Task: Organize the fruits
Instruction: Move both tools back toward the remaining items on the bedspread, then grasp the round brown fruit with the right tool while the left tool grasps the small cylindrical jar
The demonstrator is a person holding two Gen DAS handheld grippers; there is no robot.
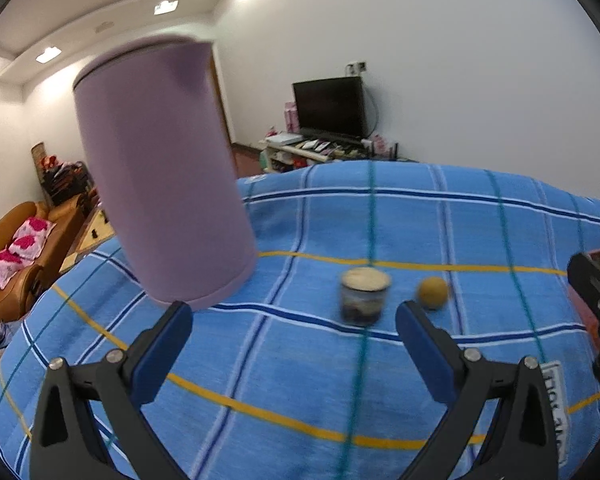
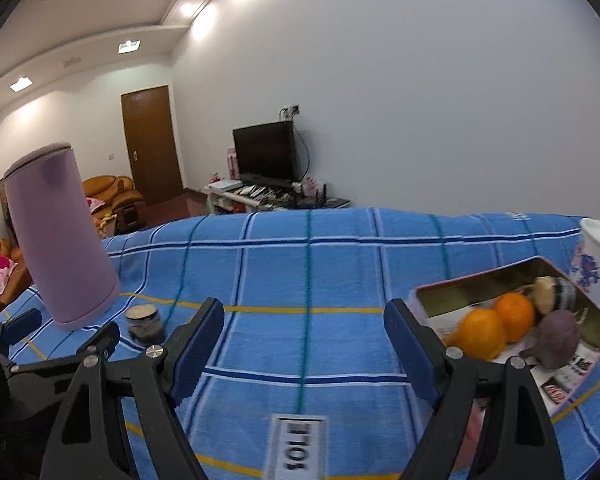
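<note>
In the left wrist view my left gripper (image 1: 296,320) is open over the blue checked cloth, with nothing between its pads. Just beyond them lie a small yellowish fruit (image 1: 433,292) and a small dark cup (image 1: 366,296) with a pale top. My right gripper (image 2: 304,316) is also open and holds nothing. To its right stands an open tin box (image 2: 476,280). Inside are two oranges (image 2: 482,334) and a purple fruit (image 2: 558,340), with a pale piece and a dark jar behind them. The dark cup (image 2: 144,324) shows at the left.
A tall lilac jug (image 1: 160,172) stands at the left of the table (image 2: 340,264), close to my left gripper. A white flowered cup (image 2: 598,256) stands behind the tin box. Beyond the table are a television, a door and an orange sofa.
</note>
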